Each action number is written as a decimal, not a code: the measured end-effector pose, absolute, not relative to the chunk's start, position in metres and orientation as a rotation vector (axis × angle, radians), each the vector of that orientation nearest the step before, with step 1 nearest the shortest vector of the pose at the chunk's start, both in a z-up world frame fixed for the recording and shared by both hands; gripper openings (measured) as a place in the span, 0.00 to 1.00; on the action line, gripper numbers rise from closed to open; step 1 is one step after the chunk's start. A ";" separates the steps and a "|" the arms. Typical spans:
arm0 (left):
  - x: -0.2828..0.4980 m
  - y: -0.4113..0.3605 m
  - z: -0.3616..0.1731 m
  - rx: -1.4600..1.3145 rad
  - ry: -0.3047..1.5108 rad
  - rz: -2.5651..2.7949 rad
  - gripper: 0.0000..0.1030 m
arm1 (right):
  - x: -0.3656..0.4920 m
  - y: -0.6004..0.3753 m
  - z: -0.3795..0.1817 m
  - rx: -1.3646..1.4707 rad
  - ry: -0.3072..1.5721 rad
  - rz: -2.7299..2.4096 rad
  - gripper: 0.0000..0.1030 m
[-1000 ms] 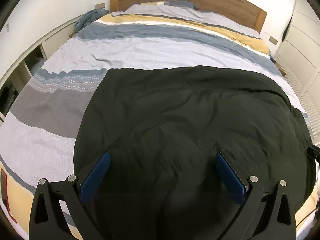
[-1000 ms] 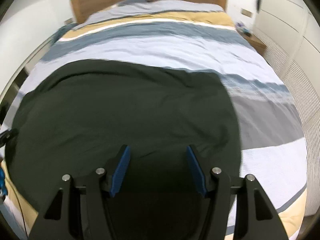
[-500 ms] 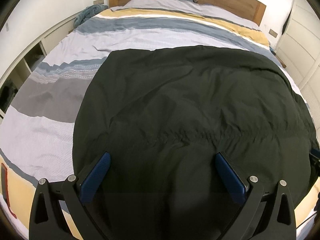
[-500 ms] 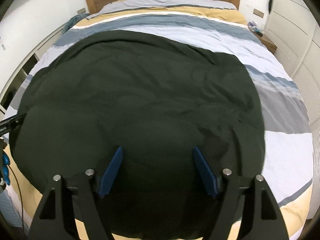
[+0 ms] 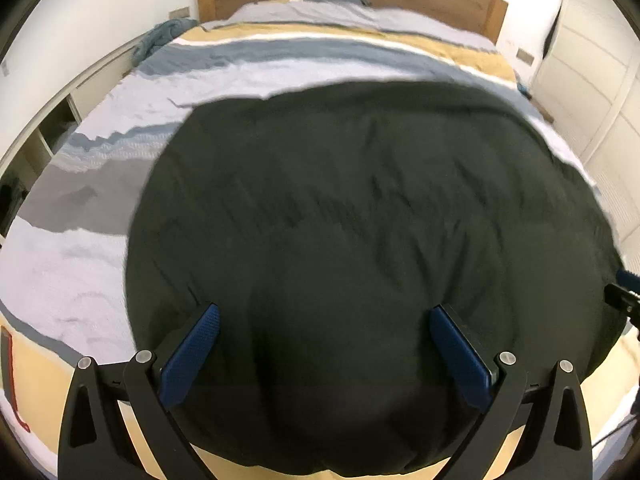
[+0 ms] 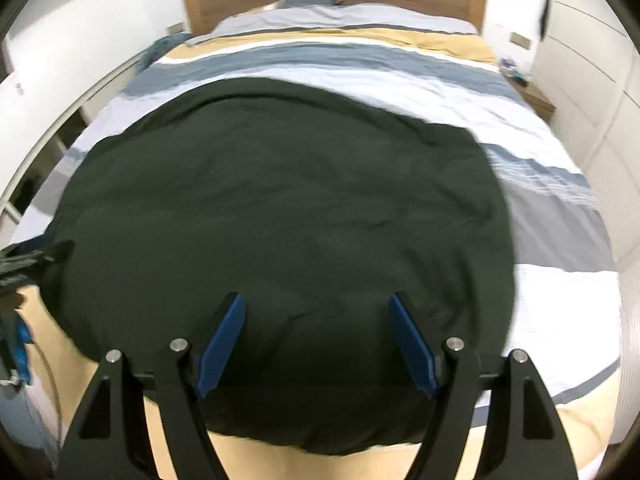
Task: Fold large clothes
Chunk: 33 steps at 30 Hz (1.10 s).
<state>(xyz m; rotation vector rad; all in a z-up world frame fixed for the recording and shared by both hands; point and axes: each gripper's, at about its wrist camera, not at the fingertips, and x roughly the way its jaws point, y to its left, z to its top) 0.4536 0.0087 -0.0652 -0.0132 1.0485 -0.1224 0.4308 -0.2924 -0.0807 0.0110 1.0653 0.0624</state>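
While spread flat, dark green fabric garment (image 5: 360, 240) fills centre of left wrist view, on striped grey, blue and yellow bed cover (image 5: 100, 272). Left gripper (image 5: 324, 320) fingers spread wide over near hem, pinching nothing. Right gripper (image 5: 624, 300) at 3 o'clock.

Right wrist view: right gripper (image 6: 316, 320) likewise spread and empty above near hem. Probably between folds; next, lower and pinch hem at 6 o'clock.

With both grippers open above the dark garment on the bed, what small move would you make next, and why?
Probably lower both grippers onto the garment's near hem to grasp it: the left gripper and right gripper are open and hold nothing, and the garment lies flat.
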 end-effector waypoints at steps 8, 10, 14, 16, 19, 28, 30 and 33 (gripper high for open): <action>0.457 -0.002 -0.078 0.049 1.066 -0.091 1.00 | 0.433 -0.277 -0.111 -0.016 1.113 0.104 0.71; 0.457 -0.005 -0.078 0.062 1.069 -0.085 1.00 | 0.434 -0.277 -0.112 -0.028 1.114 0.112 0.72; 0.457 -0.009 -0.079 0.078 1.074 -0.079 1.00 | 0.432 -0.285 -0.113 -0.029 1.118 0.110 0.72; 0.459 -0.009 -0.080 0.082 1.075 -0.077 1.00 | 0.430 -0.291 -0.113 -0.025 1.119 0.101 0.72; 0.460 -0.009 -0.081 0.083 1.080 -0.078 1.00 | 0.426 -0.301 -0.113 -0.023 1.123 0.083 0.72; 0.462 -0.011 -0.080 0.088 1.092 -0.078 1.00 | 0.419 -0.336 -0.108 -0.017 1.140 0.032 0.72; 0.459 -0.011 -0.080 0.089 1.093 -0.079 1.00 | 0.418 -0.342 -0.107 -0.014 1.142 0.017 0.72; 0.459 -0.010 -0.079 0.084 1.097 -0.084 1.00 | 0.418 -0.350 -0.103 -0.018 1.139 -0.004 0.72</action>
